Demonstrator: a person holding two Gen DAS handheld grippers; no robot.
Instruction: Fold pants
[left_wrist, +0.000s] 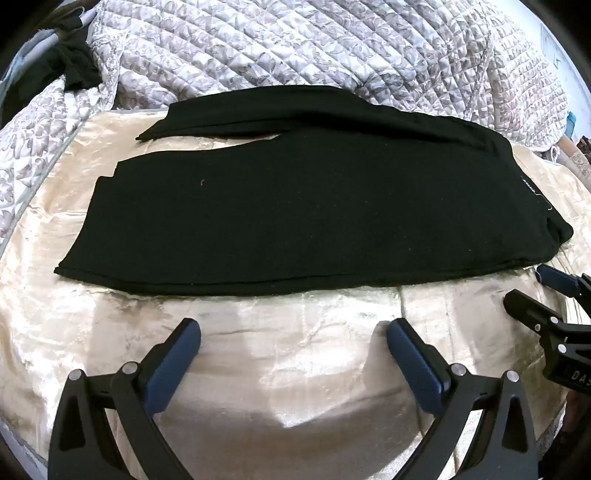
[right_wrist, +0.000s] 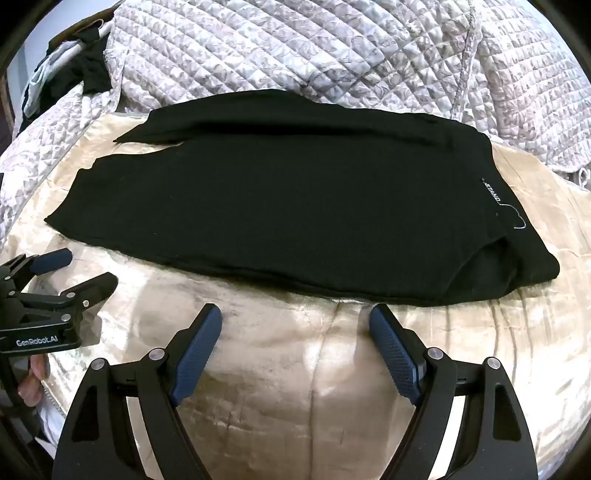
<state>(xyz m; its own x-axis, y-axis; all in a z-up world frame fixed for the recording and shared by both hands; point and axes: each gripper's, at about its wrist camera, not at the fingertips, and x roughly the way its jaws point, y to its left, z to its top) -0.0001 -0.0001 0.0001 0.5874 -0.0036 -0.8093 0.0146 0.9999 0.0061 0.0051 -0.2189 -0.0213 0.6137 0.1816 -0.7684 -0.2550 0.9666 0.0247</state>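
Observation:
Black pants (left_wrist: 295, 206) lie flat on a cream satin sheet (left_wrist: 280, 350), legs stacked lengthwise, leg ends to the left and waist with a white label (right_wrist: 493, 192) to the right. They also show in the right wrist view (right_wrist: 280, 214). My left gripper (left_wrist: 293, 326) is open and empty, just short of the pants' near edge. My right gripper (right_wrist: 295, 314) is open and empty, close to the near edge by the waist. Each gripper shows in the other's view: the right one (left_wrist: 528, 284) at the far right, the left one (right_wrist: 88, 269) at the far left.
A quilted grey-and-white floral blanket (left_wrist: 295, 48) is bunched up behind the pants. Dark clothing (left_wrist: 74, 70) lies at the back left on a rack. The cream sheet (right_wrist: 314, 387) spreads in front of the pants.

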